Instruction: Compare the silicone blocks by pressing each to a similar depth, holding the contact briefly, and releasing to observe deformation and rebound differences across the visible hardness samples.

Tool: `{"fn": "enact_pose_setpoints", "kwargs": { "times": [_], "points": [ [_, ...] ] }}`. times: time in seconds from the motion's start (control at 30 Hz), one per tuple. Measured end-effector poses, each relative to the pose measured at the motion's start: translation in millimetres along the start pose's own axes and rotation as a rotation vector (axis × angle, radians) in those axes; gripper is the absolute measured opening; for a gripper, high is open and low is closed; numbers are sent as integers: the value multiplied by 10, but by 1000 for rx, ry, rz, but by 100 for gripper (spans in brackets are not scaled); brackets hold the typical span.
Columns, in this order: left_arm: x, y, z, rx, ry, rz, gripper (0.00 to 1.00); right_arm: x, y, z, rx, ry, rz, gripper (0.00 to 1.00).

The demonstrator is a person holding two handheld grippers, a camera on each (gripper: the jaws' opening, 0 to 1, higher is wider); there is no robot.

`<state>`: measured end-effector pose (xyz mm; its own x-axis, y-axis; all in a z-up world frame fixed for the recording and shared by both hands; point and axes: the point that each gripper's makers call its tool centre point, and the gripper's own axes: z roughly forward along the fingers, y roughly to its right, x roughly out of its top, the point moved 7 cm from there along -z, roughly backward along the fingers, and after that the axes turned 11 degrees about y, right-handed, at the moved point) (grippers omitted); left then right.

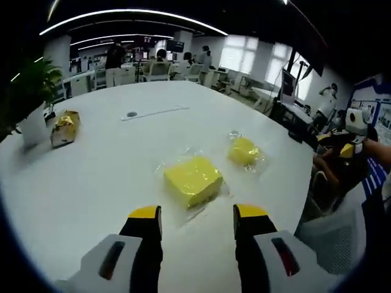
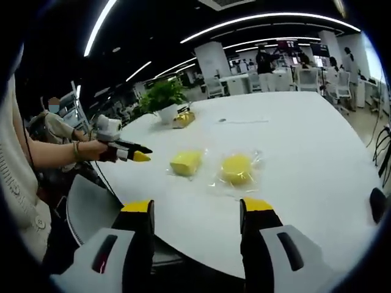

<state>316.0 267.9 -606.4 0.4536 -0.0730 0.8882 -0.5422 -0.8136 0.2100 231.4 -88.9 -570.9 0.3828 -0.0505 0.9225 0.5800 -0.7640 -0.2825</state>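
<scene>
Two yellow silicone blocks lie in clear plastic wrap on a white round table (image 1: 104, 171). The square block (image 1: 192, 180) sits just ahead of my left gripper (image 1: 198, 213), whose yellow-tipped jaws stand open and clear of it. The smaller rounded block (image 1: 244, 151) lies farther right. In the right gripper view, the square block (image 2: 186, 162) is to the left of the rounded block (image 2: 236, 168). My right gripper (image 2: 198, 210) is open, hanging off the table's near edge. The left gripper (image 2: 131, 152) reaches in from the left, held by a hand. The right gripper (image 1: 353, 137) shows at the far right.
A potted plant (image 1: 30, 97) (image 2: 164, 97) and a gold-wrapped packet (image 1: 65, 127) (image 2: 182, 118) stand at the table's far side. A thin white strip (image 1: 153, 113) lies mid-table. A grey chair (image 2: 91, 207) stands by the near edge. People, desks and chairs fill the background.
</scene>
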Motion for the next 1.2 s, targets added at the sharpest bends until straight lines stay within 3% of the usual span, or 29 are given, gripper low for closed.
{"fn": "enact_pose_setpoints", "kwargs": {
  "times": [0.23, 0.4, 0.67, 1.0, 1.1, 1.2],
  "points": [
    [49, 225, -408, 36, 114, -113, 50, -24, 32, 36, 28, 35, 5, 56],
    [78, 332, -574, 48, 190, -210, 53, -44, 28, 44, 75, 53, 27, 61],
    [-23, 512, -653, 30, 152, -211, 60, -100, 88, -13, 99, 46, 49, 67],
    [-113, 626, -579, 16, 92, -206, 62, -137, 172, -84, 84, 45, 53, 66],
    [-111, 665, -521, -1, 81, -235, 63, -153, 195, -93, 80, 47, 63, 66],
    [-91, 697, -429, -12, 85, -348, 63, -161, 216, -93, 76, 49, 68, 66]
  ]
}}
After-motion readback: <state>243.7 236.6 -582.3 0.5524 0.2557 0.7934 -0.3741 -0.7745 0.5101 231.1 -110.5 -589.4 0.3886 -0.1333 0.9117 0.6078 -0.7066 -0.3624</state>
